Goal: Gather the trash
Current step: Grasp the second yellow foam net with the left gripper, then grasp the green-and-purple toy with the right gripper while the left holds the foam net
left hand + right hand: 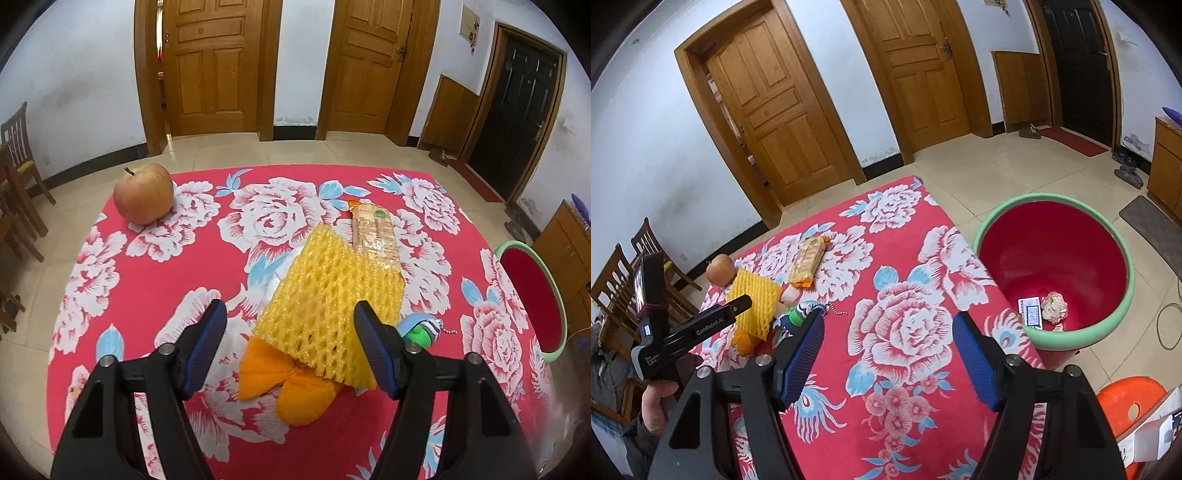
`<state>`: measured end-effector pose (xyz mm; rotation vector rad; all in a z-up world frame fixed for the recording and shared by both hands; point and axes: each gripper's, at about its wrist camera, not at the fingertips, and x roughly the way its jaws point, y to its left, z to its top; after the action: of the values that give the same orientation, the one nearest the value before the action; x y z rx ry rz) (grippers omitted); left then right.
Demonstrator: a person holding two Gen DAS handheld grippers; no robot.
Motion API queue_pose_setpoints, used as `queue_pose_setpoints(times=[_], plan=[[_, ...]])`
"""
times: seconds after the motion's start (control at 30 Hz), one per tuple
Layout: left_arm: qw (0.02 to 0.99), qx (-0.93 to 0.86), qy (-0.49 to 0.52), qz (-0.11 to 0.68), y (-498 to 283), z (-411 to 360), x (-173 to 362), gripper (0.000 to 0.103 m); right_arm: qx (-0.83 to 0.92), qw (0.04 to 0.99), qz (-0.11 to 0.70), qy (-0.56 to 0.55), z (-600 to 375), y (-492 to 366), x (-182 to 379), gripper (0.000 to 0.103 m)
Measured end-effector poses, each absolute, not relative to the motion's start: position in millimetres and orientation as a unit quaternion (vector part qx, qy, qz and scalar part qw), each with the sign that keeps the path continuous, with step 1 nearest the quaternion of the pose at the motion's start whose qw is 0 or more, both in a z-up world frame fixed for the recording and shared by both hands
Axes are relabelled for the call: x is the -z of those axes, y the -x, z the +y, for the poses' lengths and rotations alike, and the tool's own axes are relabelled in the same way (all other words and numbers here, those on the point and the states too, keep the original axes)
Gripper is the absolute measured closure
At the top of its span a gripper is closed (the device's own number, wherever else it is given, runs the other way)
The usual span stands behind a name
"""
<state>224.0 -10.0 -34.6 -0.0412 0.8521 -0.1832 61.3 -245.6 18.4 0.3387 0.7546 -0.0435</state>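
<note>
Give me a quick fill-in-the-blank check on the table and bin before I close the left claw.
1. The yellow foam net partly covers an ____ cloth bundle.
2. The fruit at the table's far corner is an ____.
3. The left claw is ____, with nothing gripped.
4. The bin beside the table has a ____ rim.

Missing words: orange; apple; open; green
</note>
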Motion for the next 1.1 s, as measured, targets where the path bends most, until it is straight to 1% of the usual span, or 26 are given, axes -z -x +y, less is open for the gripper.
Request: queue_pose_setpoints(times=[0.03, 0.07, 0.1, 0.23, 0.27, 0.33, 0.67, 0.9, 1.1], plan=[[0.905, 0.096, 0.027, 0.413, -224.2, -8.6, 35.9, 0.049, 0.02, 0.915, 0.368, -0.161, -242.7, -63.7, -18.0, 0.029], [0.904, 0.103, 0.034, 0.414, -224.8, -7.6, 36.8, 0.056, 0.018, 0.915, 0.37, -0.158, -240.0, -65.7, -17.7, 0.029], [0.903, 0.109, 0.04, 0.414, -225.2, -6.6, 37.3, 0.058, 0.016, 0.915, 0.372, -0.155, -236.9, -68.3, -17.1, 0.029], [0.902, 0.129, 0.051, 0.408, -224.9, -4.5, 35.9, 0.083, 0.01, 0.914, 0.377, -0.149, -224.9, -79.9, -13.8, 0.029], [0.902, 0.135, 0.054, 0.407, -224.3, -4.4, 35.2, 0.087, 0.007, 0.913, 0.379, -0.149, -222.1, -82.6, -12.4, 0.029], [0.902, 0.145, 0.062, 0.402, -222.7, -3.0, 33.6, 0.091, 0.0, 0.912, 0.384, -0.146, -214.7, -90.9, -9.3, 0.029], [0.921, 0.116, 0.104, 0.358, -212.9, 30.6, 15.5, 0.092, -0.036, 0.903, 0.412, -0.119, -172.1, -130.9, 14.0, 0.029], [0.918, 0.083, 0.139, 0.362, -218.9, 58.3, 19.7, 0.092, -0.049, 0.896, 0.431, -0.093, -151.0, -150.0, 29.8, 0.029], [0.917, 0.078, 0.149, 0.36, -218.9, 65.4, 20.1, 0.092, -0.063, 0.889, 0.449, -0.066, -135.0, -160.2, 43.8, 0.029]])
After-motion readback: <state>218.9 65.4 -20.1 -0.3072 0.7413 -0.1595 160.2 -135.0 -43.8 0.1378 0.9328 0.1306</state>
